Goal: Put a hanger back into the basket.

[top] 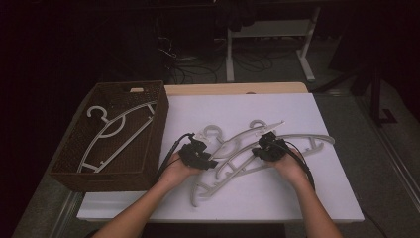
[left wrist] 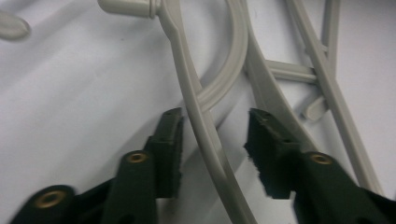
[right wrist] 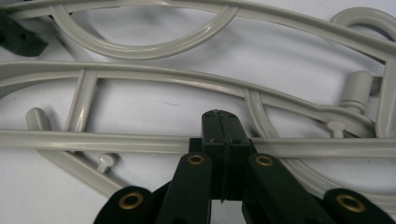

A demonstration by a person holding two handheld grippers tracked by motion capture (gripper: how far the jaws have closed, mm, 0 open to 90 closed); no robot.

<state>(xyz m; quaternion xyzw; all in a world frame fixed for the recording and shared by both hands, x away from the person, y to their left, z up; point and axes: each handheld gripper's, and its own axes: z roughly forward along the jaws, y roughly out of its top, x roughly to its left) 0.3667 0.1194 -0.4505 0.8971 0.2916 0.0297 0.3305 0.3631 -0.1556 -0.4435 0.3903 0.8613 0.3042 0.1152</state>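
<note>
A pile of grey plastic hangers point(top: 257, 148) is seen lying tangled on the white table point(top: 327, 193), just right of a brown wicker basket point(top: 69, 171) in which one more hanger point(top: 116, 134) lies flat. The left gripper point(top: 198, 154) is held low over the left end of the pile. In the left gripper view its jaws are parted, and a thin arm of a hanger point(left wrist: 205, 135) runs up between them, close to the left pad; no pad is seen pressing on it. The right gripper point(top: 270, 147) is set on the middle of the pile. In the right gripper view its jaws are brought fully together, pad against pad, over a straight hanger bar point(right wrist: 93, 140) that crosses behind them; whether the bar is actually pinched cannot be told, as the pads hide that spot. Both forearms are seen entering from the near edge of the table
</note>
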